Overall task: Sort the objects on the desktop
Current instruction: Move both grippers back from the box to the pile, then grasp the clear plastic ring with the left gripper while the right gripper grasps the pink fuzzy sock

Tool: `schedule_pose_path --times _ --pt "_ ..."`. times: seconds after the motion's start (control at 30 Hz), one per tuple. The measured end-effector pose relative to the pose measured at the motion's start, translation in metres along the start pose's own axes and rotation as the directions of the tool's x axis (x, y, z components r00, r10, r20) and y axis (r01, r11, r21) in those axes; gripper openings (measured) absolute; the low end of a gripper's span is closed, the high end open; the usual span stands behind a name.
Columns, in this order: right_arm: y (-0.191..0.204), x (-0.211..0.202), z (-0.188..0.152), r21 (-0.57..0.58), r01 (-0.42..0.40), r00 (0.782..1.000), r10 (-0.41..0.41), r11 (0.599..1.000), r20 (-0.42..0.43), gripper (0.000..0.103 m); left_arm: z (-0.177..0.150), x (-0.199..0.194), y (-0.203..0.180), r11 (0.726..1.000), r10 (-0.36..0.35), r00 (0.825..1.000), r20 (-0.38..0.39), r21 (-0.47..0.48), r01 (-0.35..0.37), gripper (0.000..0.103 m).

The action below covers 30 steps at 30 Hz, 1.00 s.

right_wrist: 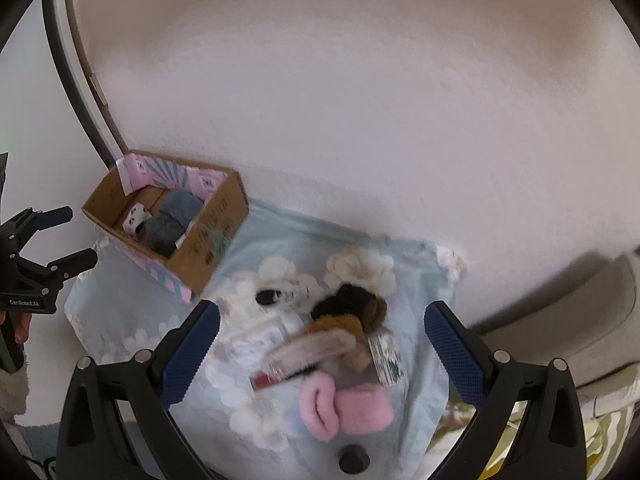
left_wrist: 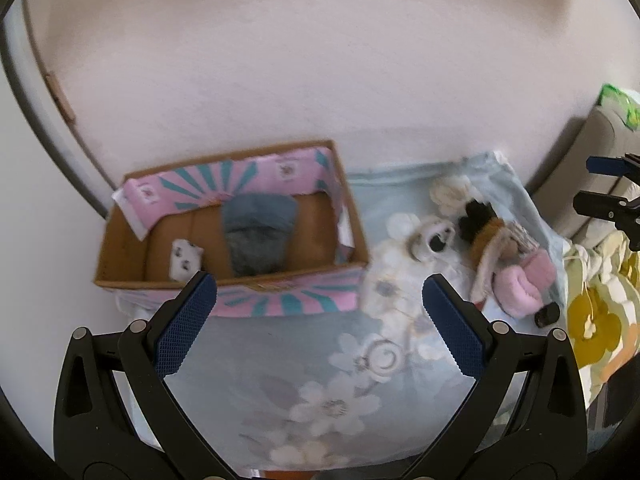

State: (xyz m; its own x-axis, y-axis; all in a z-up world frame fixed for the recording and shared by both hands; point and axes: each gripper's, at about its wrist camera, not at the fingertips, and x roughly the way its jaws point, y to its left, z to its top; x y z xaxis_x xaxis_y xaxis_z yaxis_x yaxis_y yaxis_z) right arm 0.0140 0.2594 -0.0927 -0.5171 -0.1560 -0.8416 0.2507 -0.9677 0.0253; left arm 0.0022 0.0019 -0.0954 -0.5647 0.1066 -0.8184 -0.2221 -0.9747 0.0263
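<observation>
A cardboard box (left_wrist: 230,236) with pink and teal patterned flaps stands at the far left of a pale blue flowered cloth (left_wrist: 312,380), hard against the white wall (left_wrist: 320,80); inside it lie a grey-blue folded cloth (left_wrist: 256,236) and a small white item with dark marks (left_wrist: 185,260). In the left wrist view the pile of loose things sits at about 2 o'clock from the box: a pink fluffy sock (right_wrist: 348,410), a dark and tan furry bundle (right_wrist: 350,310), a white piece with a black patch (left_wrist: 434,238) and a small dark round cap (right_wrist: 353,458), all blurred and heaped close together. The left gripper (left_wrist: 320,300) hangs over the bare cloth just in front of the box, jaws spread wide and holding nothing. The right gripper (right_wrist: 322,332) hovers over the pile, jaws wide apart and likewise empty. The cloth between box and pile lies open; a yellow flowered fabric (left_wrist: 596,328) borders its right edge.
</observation>
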Motion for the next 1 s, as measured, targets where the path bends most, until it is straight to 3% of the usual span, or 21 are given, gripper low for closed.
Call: schedule_pose_path --times 0.23,0.37,0.53,0.63,0.9,1.0 --pt "-0.018 0.017 -0.046 0.015 -0.038 0.998 0.039 0.999 -0.046 0.101 -0.045 0.027 -0.032 0.999 -0.032 0.998 -0.05 0.005 0.032 0.103" --pt "-0.018 0.026 -0.073 0.01 -0.11 0.993 0.11 0.994 -0.051 0.087 -0.075 0.046 -0.04 0.999 -0.033 0.998 -0.059 0.003 0.033 0.101" --pt "-0.003 0.052 -0.102 -0.04 -0.137 0.987 0.133 0.99 -0.095 0.068 -0.102 0.07 -0.045 1.0 -0.029 0.997 -0.07 0.002 0.029 0.098" --pt "0.0 0.069 -0.113 -0.033 -0.152 0.982 0.148 0.988 -0.116 0.062 -0.112 0.084 -0.048 1.0 -0.024 0.998 -0.065 0.007 0.024 0.097" --pt "-0.008 0.099 -0.121 -0.01 -0.146 0.978 0.143 0.989 -0.149 0.06 -0.123 0.111 -0.056 0.999 -0.042 0.997 -0.058 0.009 0.043 0.092" --pt "-0.007 0.097 -0.118 -0.028 -0.158 0.978 0.153 0.987 -0.139 0.05 -0.124 0.116 -0.058 0.999 -0.039 0.998 -0.058 0.017 0.04 0.088"
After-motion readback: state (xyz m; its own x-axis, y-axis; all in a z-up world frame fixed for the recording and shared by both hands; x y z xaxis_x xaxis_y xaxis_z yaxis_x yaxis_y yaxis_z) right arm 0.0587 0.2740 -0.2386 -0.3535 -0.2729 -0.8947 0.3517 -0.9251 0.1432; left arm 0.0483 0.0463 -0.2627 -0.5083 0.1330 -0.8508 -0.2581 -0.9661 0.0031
